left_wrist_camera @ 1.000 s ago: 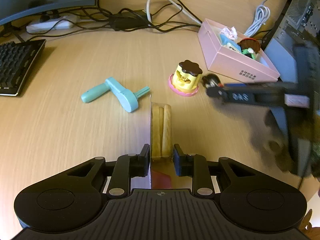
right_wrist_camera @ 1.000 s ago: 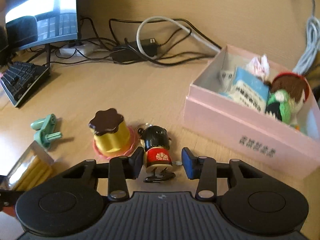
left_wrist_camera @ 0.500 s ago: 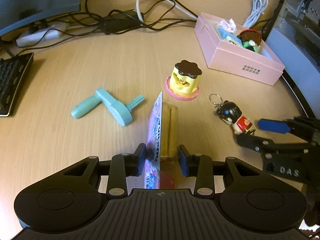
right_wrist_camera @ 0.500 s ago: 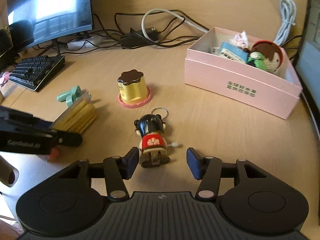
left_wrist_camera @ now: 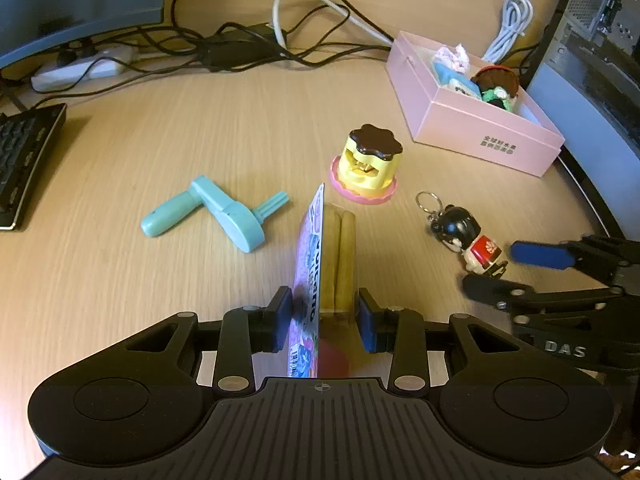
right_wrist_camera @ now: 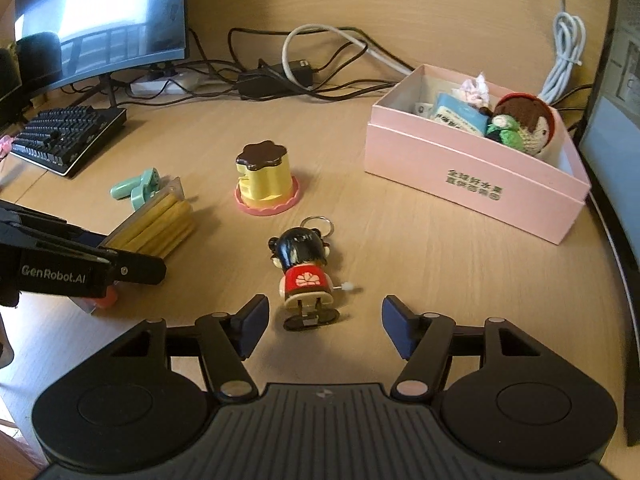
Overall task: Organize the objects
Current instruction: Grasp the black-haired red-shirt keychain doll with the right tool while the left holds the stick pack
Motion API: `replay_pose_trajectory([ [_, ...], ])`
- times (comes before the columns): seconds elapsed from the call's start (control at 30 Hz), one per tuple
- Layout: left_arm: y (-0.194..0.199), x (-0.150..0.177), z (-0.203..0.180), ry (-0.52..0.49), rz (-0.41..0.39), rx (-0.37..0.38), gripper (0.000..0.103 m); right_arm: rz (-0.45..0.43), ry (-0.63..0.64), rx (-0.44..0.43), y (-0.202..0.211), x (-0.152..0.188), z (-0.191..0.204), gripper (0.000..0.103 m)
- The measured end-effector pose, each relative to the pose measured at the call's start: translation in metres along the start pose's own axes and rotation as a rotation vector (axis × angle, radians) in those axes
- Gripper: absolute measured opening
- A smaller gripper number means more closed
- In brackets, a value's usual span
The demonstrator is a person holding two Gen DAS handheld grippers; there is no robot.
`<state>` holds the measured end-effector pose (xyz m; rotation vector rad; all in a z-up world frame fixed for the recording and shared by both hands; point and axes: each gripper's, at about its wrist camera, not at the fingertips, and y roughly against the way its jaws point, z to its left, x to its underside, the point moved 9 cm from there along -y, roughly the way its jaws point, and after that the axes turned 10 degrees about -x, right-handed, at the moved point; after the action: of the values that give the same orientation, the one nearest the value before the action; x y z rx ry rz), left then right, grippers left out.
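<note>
Pale wood-grain worktop (right_wrist_camera: 420, 248), lit warm. I have both grippers low over its near part.

Left gripper (left_wrist_camera: 323, 316): the biscuit-stick packet (left_wrist_camera: 334, 248) stands on edge between the fingers. Left pad sits against the printed face of the packet; on the right side I see a thin gap between pad and packet, so I log the jaws as slightly apart and not pinching. In the right wrist view the same packet (right_wrist_camera: 154, 222) rests on the worktop with its near end under the left gripper (right_wrist_camera: 132, 268).

Right gripper (right_wrist_camera: 322, 322): jaws are opening and stand well spread. The wind-up doll keychain (right_wrist_camera: 305, 270) stands between them, red shirt, black hair, key ring at the far side; neither pad touches it. From the left wrist view the doll (left_wrist_camera: 468, 236) is just beyond the tips of the right gripper (left_wrist_camera: 508, 268).

Other items:
- Yellow pudding toy (right_wrist_camera: 266, 178) on its pink base, mid-worktop, just beyond the packet and doll.
- Teal crank handle (left_wrist_camera: 218, 214) lying flat, left of the packet.
- Pink box (right_wrist_camera: 472, 176) toward the far right corner, open, already holding a blue packet (right_wrist_camera: 458, 114) and a knitted doll (right_wrist_camera: 524, 124).
- Keyboard (right_wrist_camera: 66, 134) at the far left edge, monitor (right_wrist_camera: 100, 12) behind it, cables (right_wrist_camera: 280, 76) along the far edge.
</note>
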<state>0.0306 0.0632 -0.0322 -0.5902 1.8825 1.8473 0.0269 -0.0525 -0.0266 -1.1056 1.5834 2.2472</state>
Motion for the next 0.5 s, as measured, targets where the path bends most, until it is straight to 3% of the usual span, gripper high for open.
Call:
replay_pose_trajectory([
  [0.2, 0.001, 0.001, 0.002, 0.016, -0.015, 0.014, 0.039, 0.012, 0.038, -0.111, 0.002, -0.003, 0.023, 0.065],
  [0.37, 0.001, 0.002, 0.001, 0.01, -0.026, 0.007, 0.039, -0.031, 0.067, 0.01, 0.0, -0.018, 0.013, 0.065],
  [0.5, 0.0, 0.001, 0.002, 0.004, -0.031, 0.01, 0.039, -0.003, 0.064, 0.015, -0.019, -0.023, 0.009, 0.063],
])
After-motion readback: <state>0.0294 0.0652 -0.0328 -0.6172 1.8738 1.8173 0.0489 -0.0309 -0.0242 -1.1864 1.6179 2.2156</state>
